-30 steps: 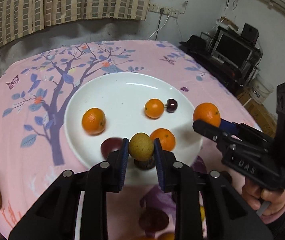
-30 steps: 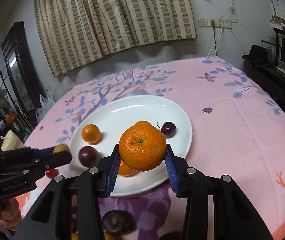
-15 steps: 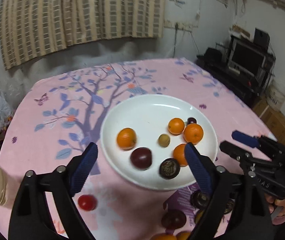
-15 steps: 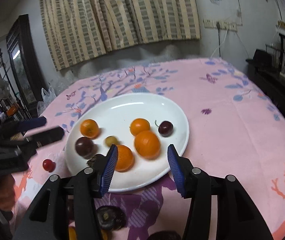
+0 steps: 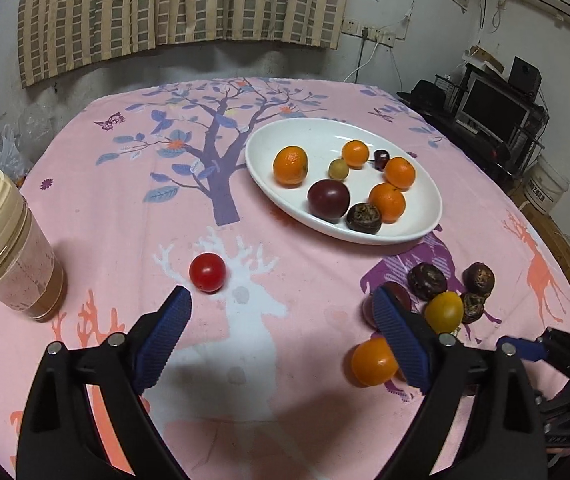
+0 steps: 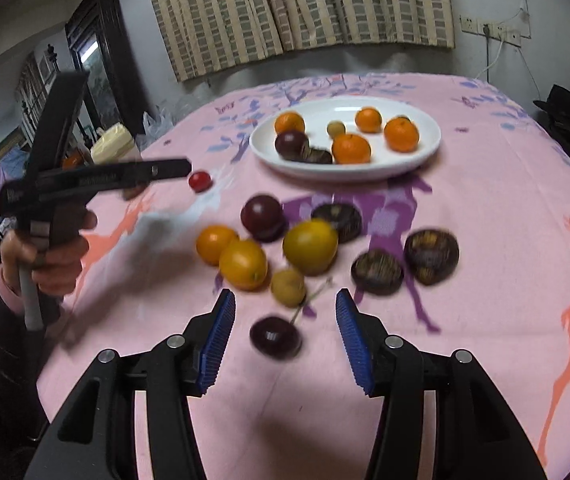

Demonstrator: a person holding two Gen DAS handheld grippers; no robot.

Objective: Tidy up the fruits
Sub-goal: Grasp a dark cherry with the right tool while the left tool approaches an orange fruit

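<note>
So both grippers are empty right now, jaws spread wide on each. The left gripper [image 5: 281, 322] hangs over the near part of the pink tablecloth [image 5: 125, 216], with a red cherry tomato [image 5: 207, 272] sitting just past its left finger and a jar with a cream lid [image 5: 3, 240] well off to the left. The white oval plate [image 5: 425, 224] is farther out and to the right; in the left wrist view its long axis runs from far-left to near-right. It's holding four oranges, a dark purple plum [image 5: 328, 199], a small greenish-yellow fruit [image 5: 338, 169], a dark cherry [image 5: 381, 159] and a brown crinkly one [image 5: 364, 218] at the near edge, touching the plum and one of the oranges. The right gripper [image 6: 285, 340] is over the loose pile near the table edge, and a dark cherry [image 6: 275, 337] lies right between its fingers, stem angled up and away to the right toward a small tan fruit [image 6: 288, 287]. Just past that there's a yellow fruit [image 6: 310, 246], two orange ones [image 6: 229, 256] touching each other, another plum [image 6: 263, 212] and three dark brown wrinkled fruits [image 6: 377, 272]. The right view is a bit motion-blurred. A hand [image 6: 51, 260] grips the left tool's handle on the left side of that view.
</note>
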